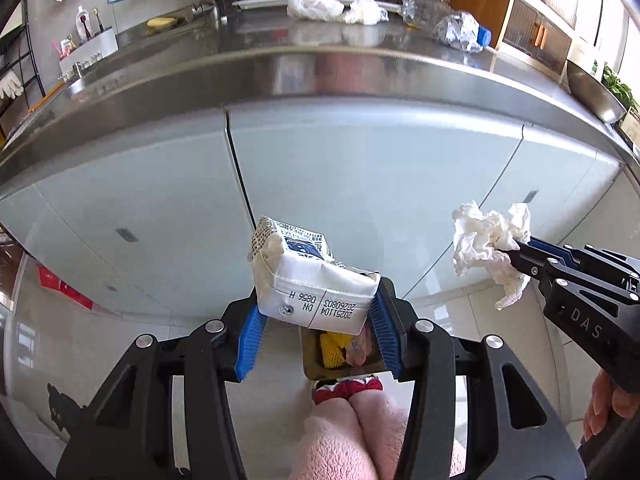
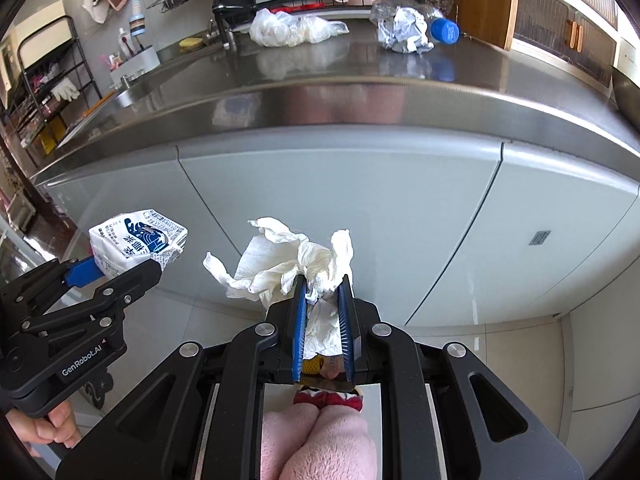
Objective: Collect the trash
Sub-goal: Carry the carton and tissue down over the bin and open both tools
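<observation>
One carton (image 1: 308, 276) sits clamped in my left gripper (image 1: 316, 320) above the bin (image 1: 340, 354), left view; counter (image 1: 320, 68) holds two bags (image 1: 312, 2), one bottle (image 1: 460, 32). Right view: my right gripper (image 2: 322, 304) pinches one tissue (image 2: 280, 264) beside the cabinet (image 2: 340, 208).

Left gripper (image 1: 316, 312): blue-padded fingers (image 1: 250, 340) set wide, clamped on both sides of a milk carton (image 1: 308, 280), held out in front of the body. Right gripper (image 2: 322, 292): blue pads (image 2: 300, 320) nearly together, pinching a crumpled tissue (image 2: 280, 264). Both grippers at about the same height, side by side, well apart. Bare hand (image 2: 52, 426) wraps the left handle; fingers of the other hand (image 1: 604, 404) on the right handle (only partly in frame). Pink fleece legs (image 2: 316, 440) below.
</observation>
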Demonstrator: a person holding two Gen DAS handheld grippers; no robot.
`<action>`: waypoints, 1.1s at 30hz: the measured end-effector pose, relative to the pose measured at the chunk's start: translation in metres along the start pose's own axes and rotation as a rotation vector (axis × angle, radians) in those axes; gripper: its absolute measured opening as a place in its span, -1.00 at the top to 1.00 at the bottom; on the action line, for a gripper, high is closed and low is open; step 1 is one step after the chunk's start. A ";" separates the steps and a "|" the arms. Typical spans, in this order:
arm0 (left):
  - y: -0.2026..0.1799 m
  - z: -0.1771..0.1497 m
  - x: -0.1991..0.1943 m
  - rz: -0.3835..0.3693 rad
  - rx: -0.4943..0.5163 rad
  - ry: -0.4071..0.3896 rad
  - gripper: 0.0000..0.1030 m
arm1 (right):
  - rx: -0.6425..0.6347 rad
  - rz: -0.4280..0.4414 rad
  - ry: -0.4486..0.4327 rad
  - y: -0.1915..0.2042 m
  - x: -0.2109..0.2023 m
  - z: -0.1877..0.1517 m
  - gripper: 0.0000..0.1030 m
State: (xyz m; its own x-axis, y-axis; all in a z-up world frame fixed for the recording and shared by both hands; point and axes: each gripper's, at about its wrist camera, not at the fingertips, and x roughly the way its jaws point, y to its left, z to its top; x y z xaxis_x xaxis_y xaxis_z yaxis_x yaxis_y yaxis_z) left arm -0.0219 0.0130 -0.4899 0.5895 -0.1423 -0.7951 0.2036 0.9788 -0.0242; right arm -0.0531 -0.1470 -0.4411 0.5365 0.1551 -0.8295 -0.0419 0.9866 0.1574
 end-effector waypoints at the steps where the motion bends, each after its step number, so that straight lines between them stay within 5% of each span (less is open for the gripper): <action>1: 0.001 -0.005 0.008 -0.005 -0.003 0.014 0.10 | 0.005 0.001 0.017 -0.001 0.008 -0.005 0.69; 18: 0.004 -0.083 0.155 -0.056 -0.012 0.246 0.10 | 0.112 -0.001 0.270 -0.020 0.155 -0.072 0.69; 33: 0.011 -0.083 0.229 -0.087 -0.017 0.347 0.09 | 0.184 -0.006 0.369 -0.026 0.242 -0.075 0.60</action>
State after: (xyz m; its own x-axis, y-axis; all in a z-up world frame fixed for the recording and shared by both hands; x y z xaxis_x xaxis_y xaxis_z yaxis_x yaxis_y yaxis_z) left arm 0.0507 0.0034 -0.7226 0.2689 -0.1696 -0.9481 0.2271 0.9678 -0.1087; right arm 0.0148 -0.1310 -0.6858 0.1970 0.1894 -0.9619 0.1303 0.9674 0.2172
